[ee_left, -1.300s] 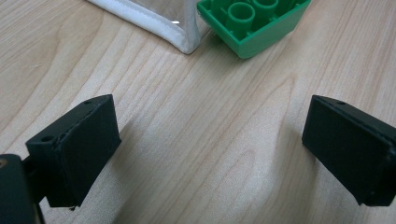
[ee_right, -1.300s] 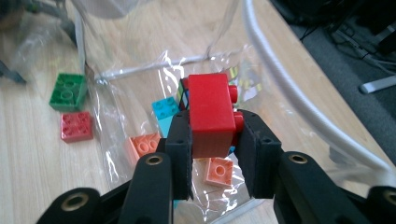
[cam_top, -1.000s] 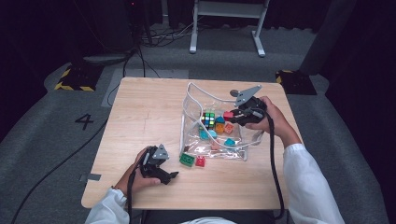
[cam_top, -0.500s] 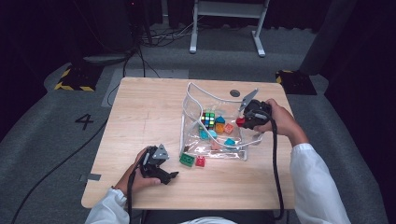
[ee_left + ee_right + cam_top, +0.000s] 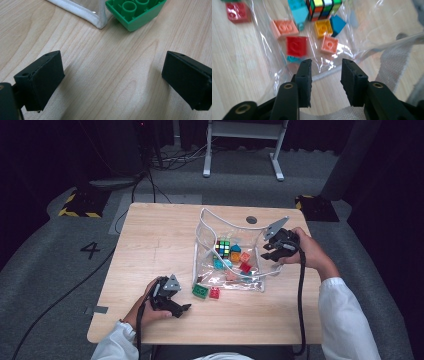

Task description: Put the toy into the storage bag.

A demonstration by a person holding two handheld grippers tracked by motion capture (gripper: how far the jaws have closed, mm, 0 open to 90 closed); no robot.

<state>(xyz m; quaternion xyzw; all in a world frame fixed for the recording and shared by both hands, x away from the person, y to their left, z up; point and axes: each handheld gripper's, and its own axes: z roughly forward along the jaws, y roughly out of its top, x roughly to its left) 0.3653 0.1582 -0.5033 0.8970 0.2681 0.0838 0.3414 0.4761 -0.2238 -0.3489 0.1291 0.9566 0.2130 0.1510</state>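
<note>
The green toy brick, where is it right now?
In the high view, the green plastic toy brick sits on the wooden table, just outside the clear plastic pouch's near left corner, beside a small red brick.

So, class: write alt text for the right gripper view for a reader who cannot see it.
Two black jaws of the right tool stand slightly apart with nothing between them, just short of a clear plastic bag on a wooden table. The bag holds a red brick, an orange brick and a puzzle cube.

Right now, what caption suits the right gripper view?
Right gripper, jaws just opened and empty, at the clear pouch rim above a red brick.
</note>
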